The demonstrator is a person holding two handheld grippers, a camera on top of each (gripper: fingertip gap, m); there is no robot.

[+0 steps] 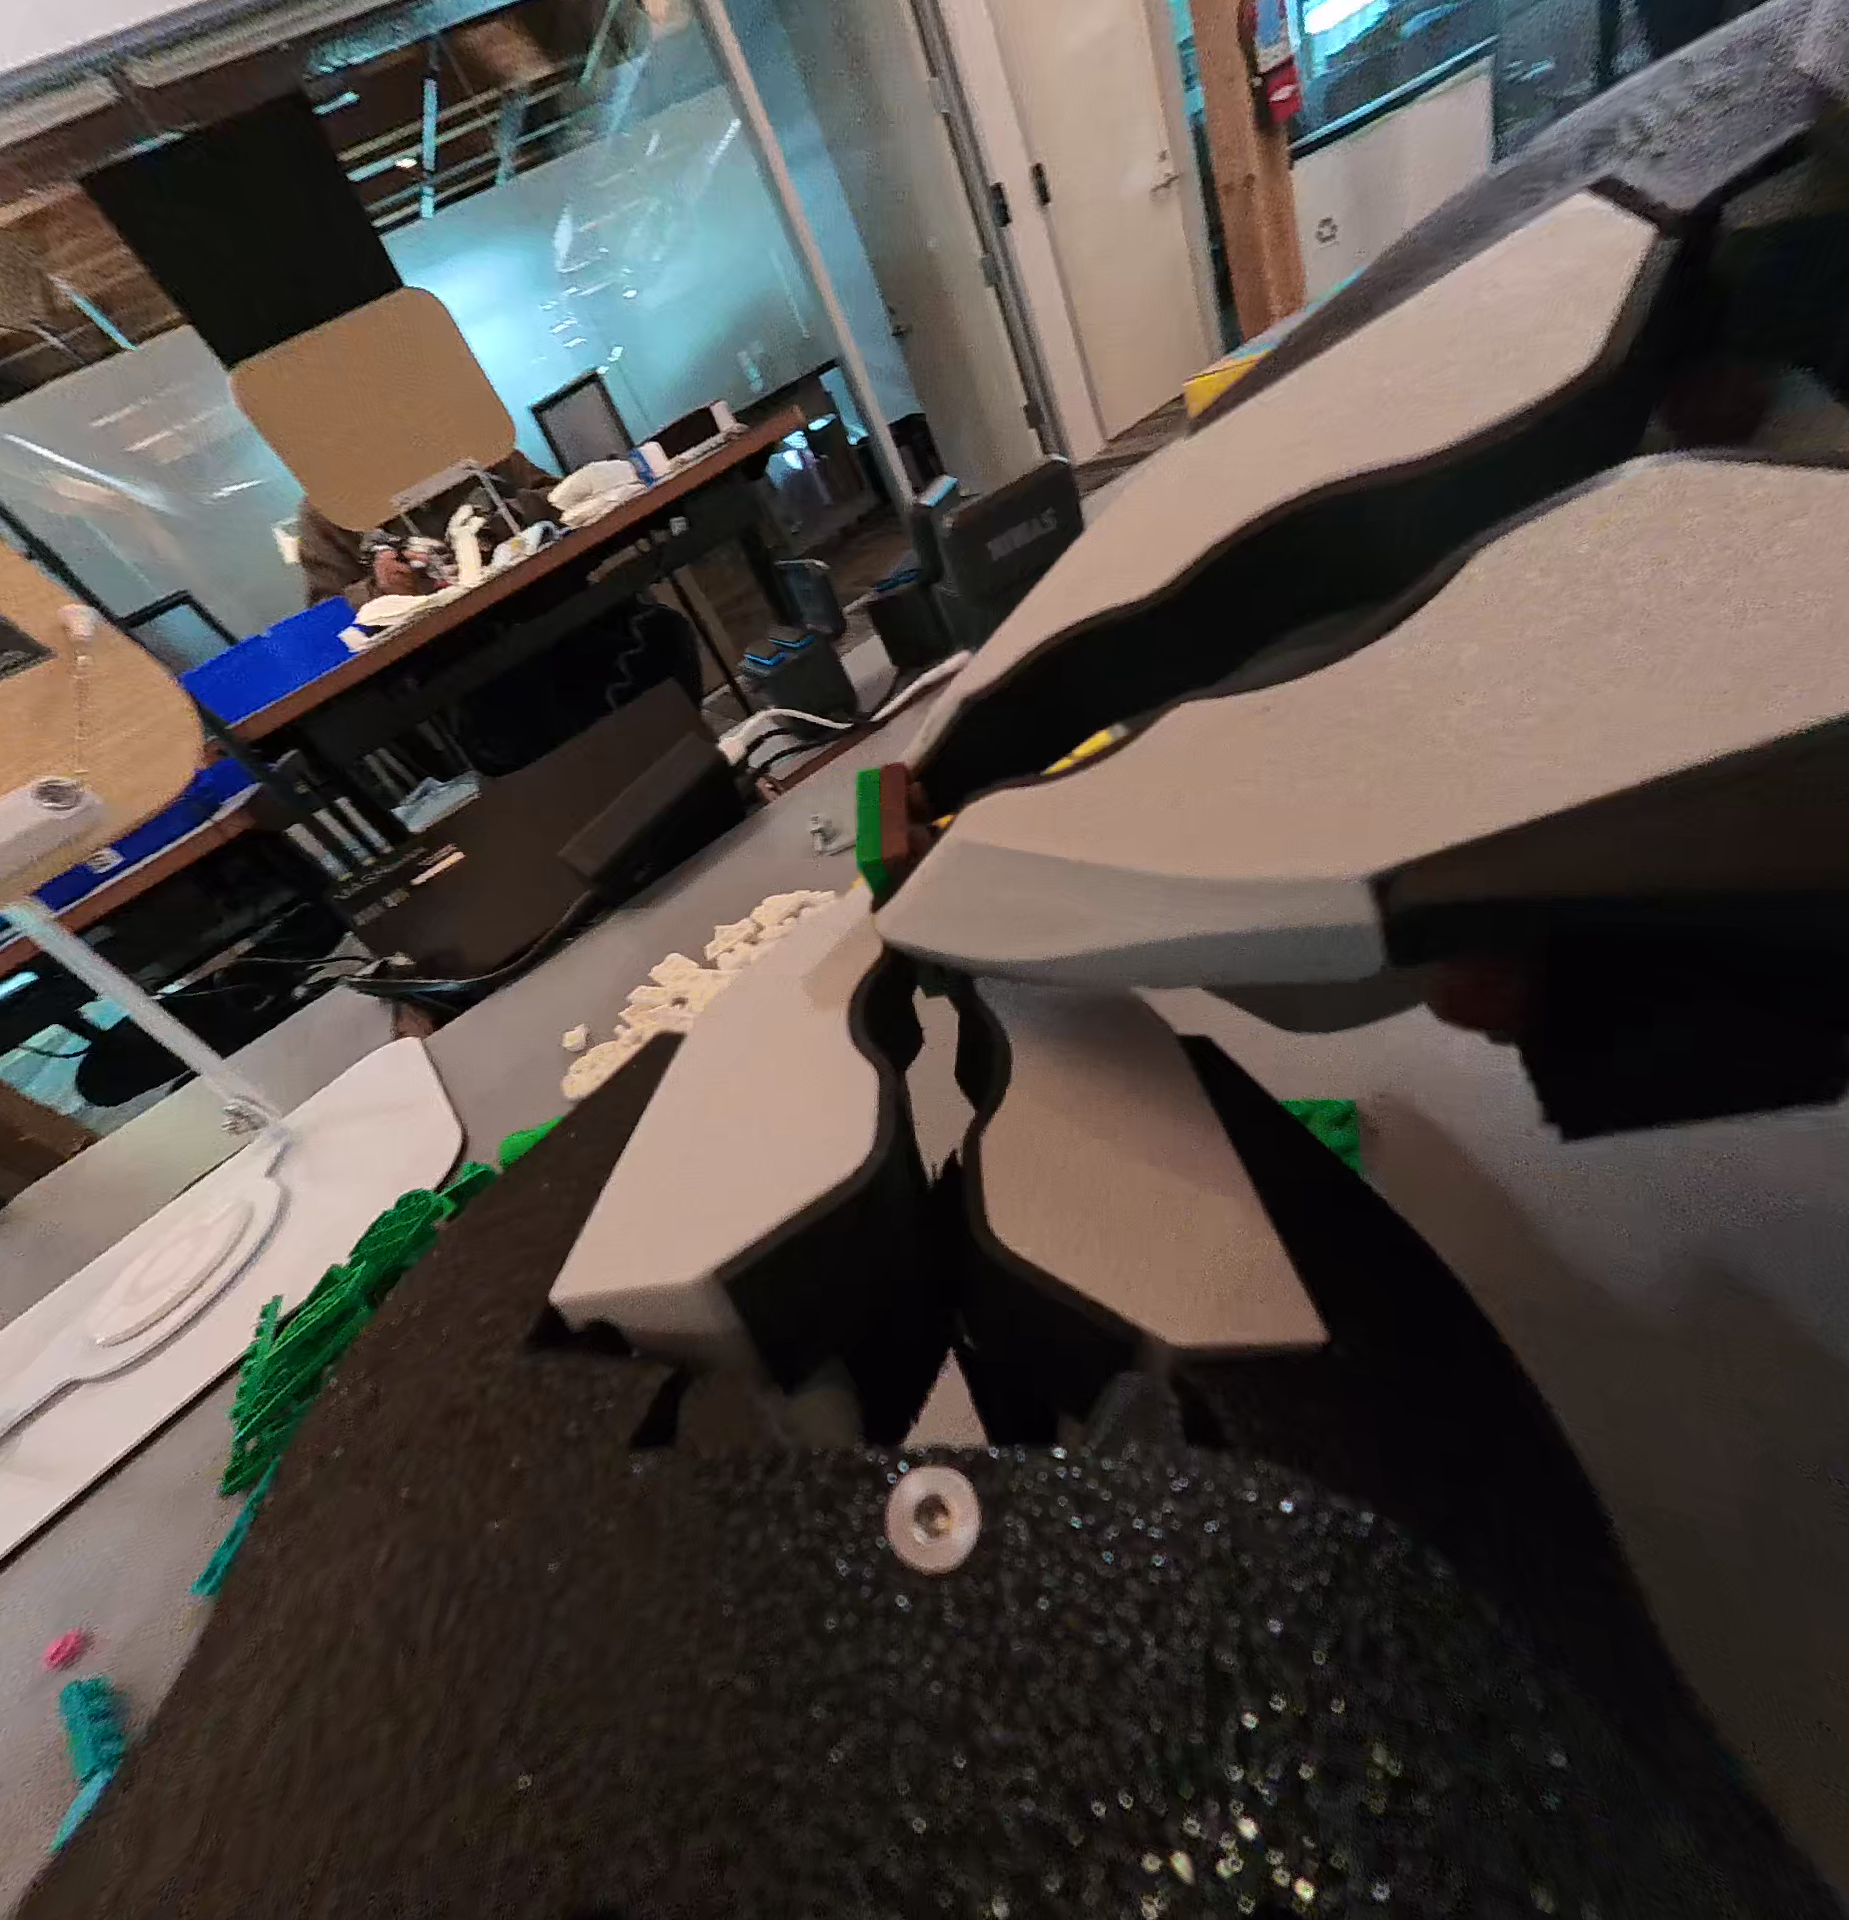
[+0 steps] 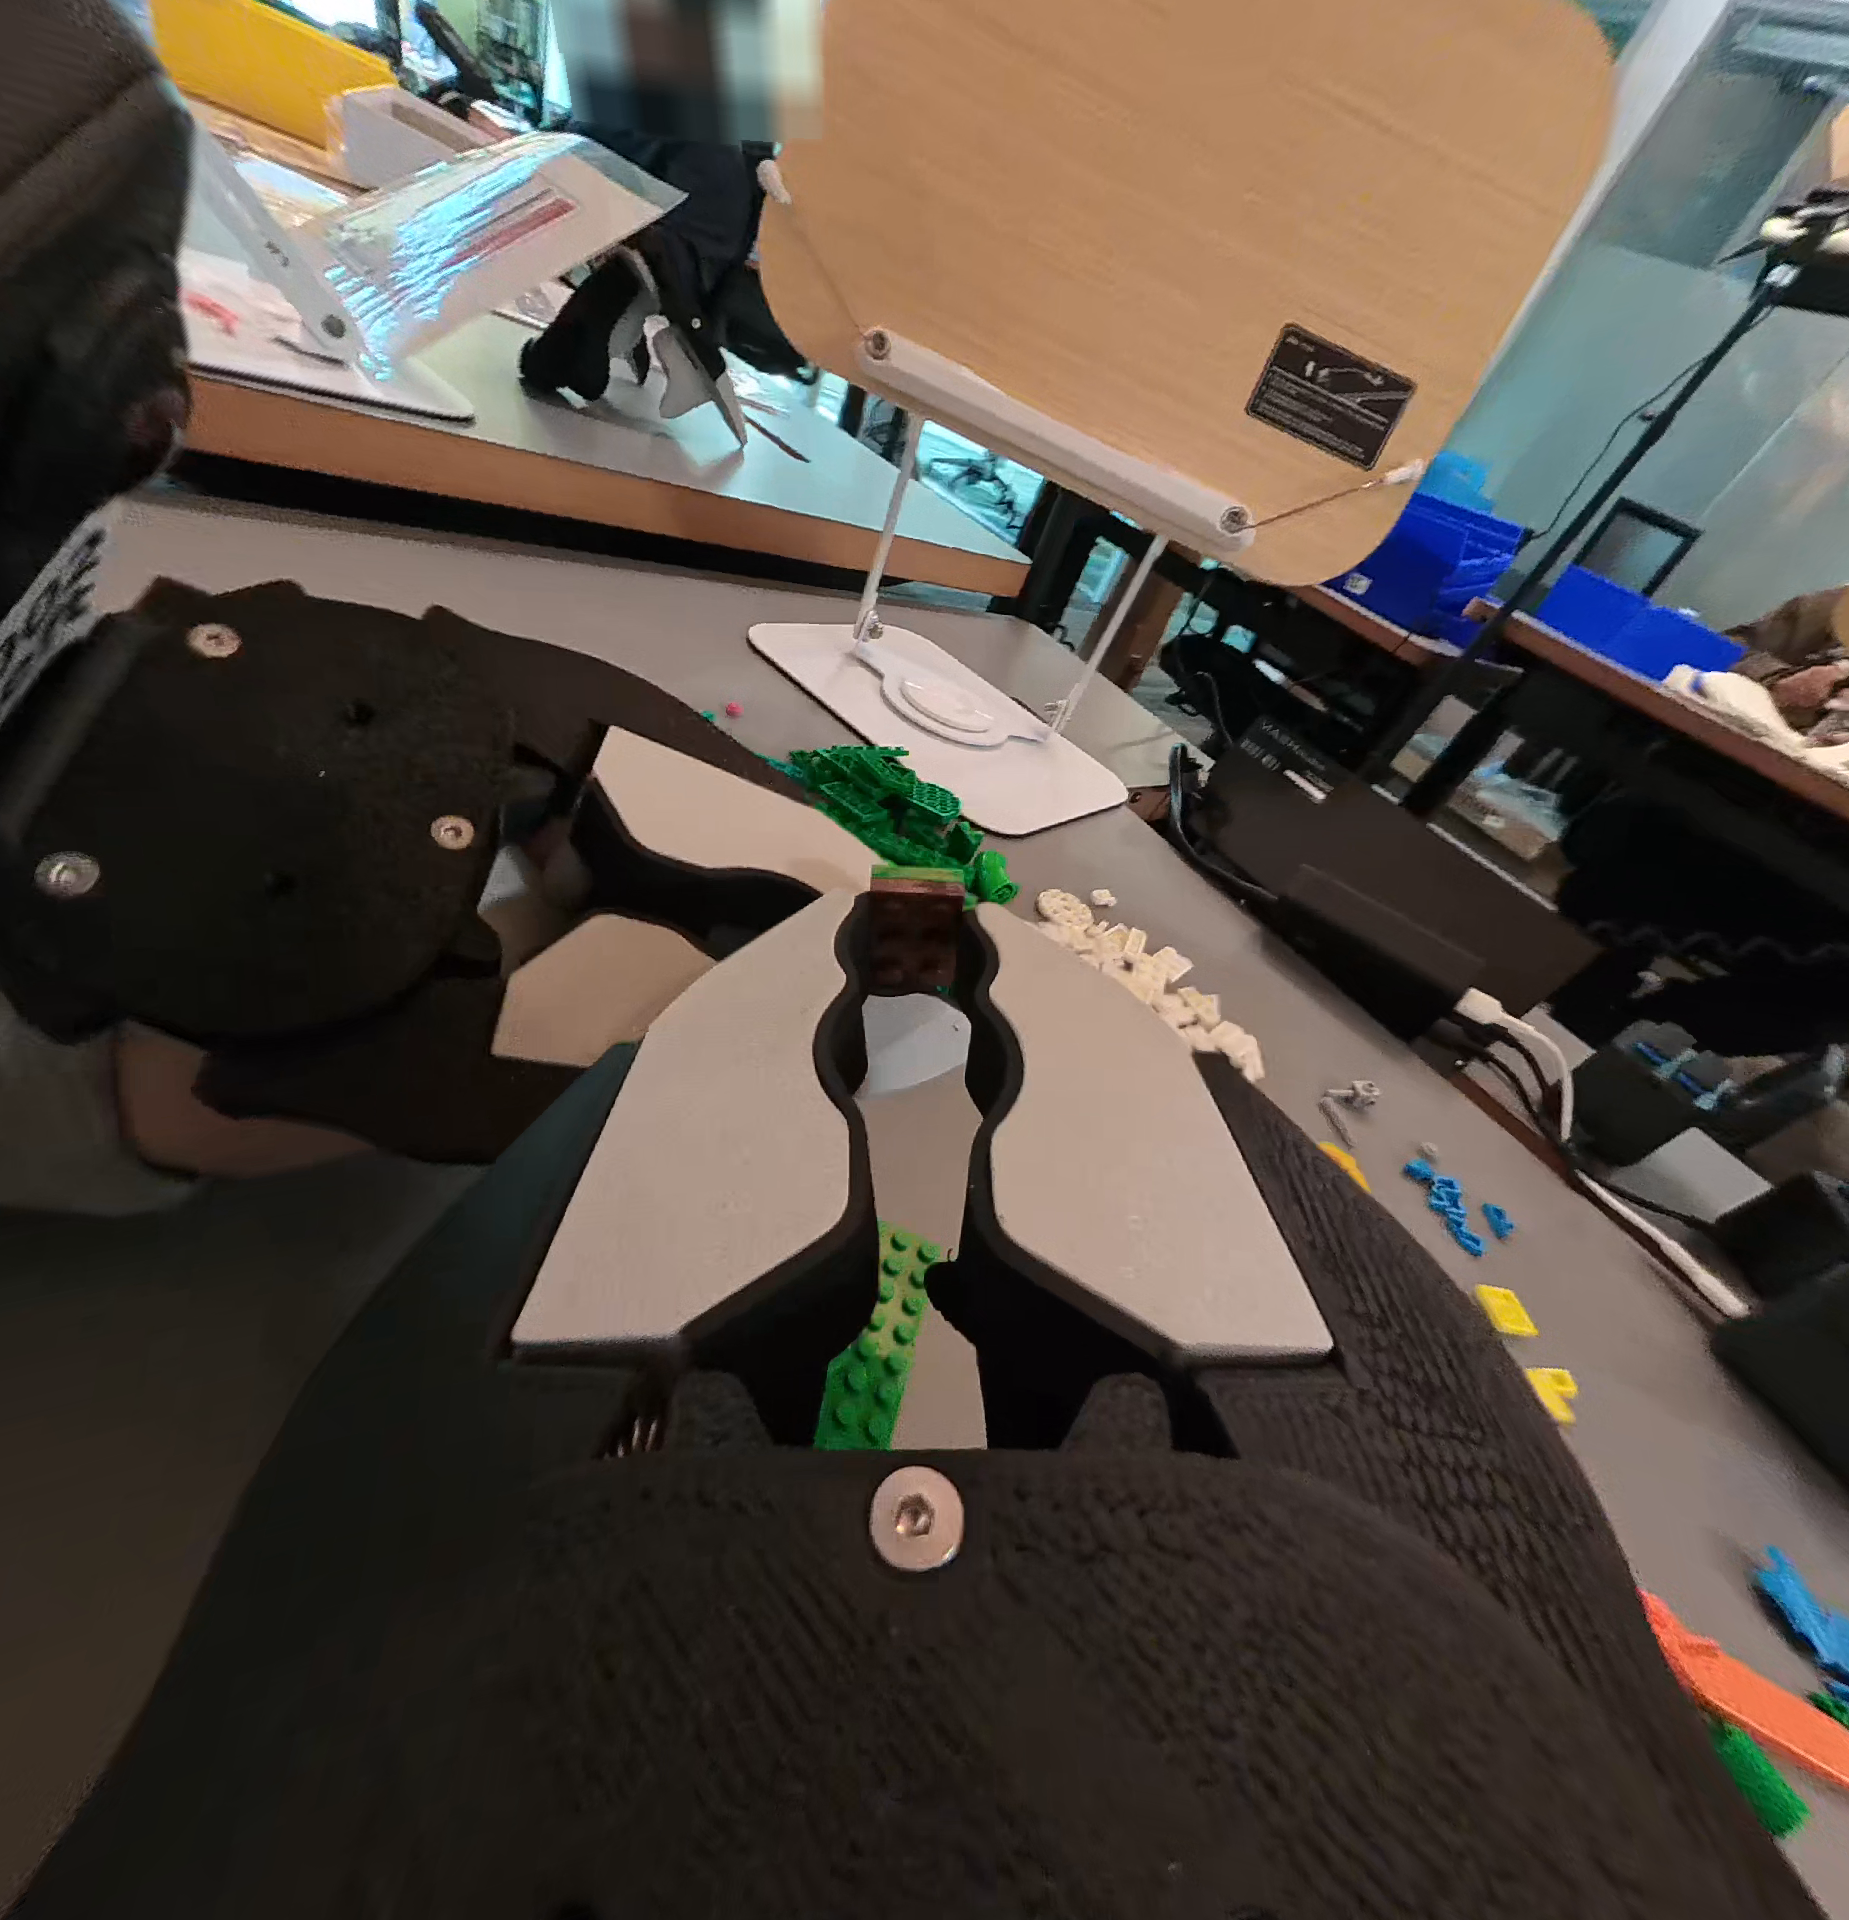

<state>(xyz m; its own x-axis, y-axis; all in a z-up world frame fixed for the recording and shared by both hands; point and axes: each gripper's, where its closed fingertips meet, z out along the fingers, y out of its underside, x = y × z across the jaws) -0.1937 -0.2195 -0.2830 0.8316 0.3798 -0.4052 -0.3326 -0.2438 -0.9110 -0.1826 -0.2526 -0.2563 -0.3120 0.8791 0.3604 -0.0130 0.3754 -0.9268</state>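
1. Right claw [image 2: 915,940]: narrow, both pads pressed on a small stack, a brown brick [image 2: 912,951] capped by a green plate [image 2: 918,876]. I judged the grip sat low on the brick so that the plate end stuck out past the fingertips, free to be worked on. The stack hung above the tabletop [image 2: 1315,1039], clear of the loose pieces.

2. Left claw [image 1: 925,982]: fingertips drawn together right under the right claw's lower finger. I saw nothing between them, though the very tips were partly hidden. I took it to be tucked there for support, not for carrying.

3. Green pile [image 2: 889,790]: plates heaped beside the white stand base [image 2: 1003,748], near both claws, probably sorted by colour for easy picking.

4. White pile [image 2: 1159,977]: small pieces strewn just to the right of the right claw.

5. Long green plate [image 2: 878,1340]: flat on the tabletop below the right claw, seen through its fingers.

6. Blue pieces [image 2: 1455,1205], yellow pieces [image 2: 1507,1309], orange plate [image 2: 1751,1704]: grouped apart at the right edge, well away from the held stack.
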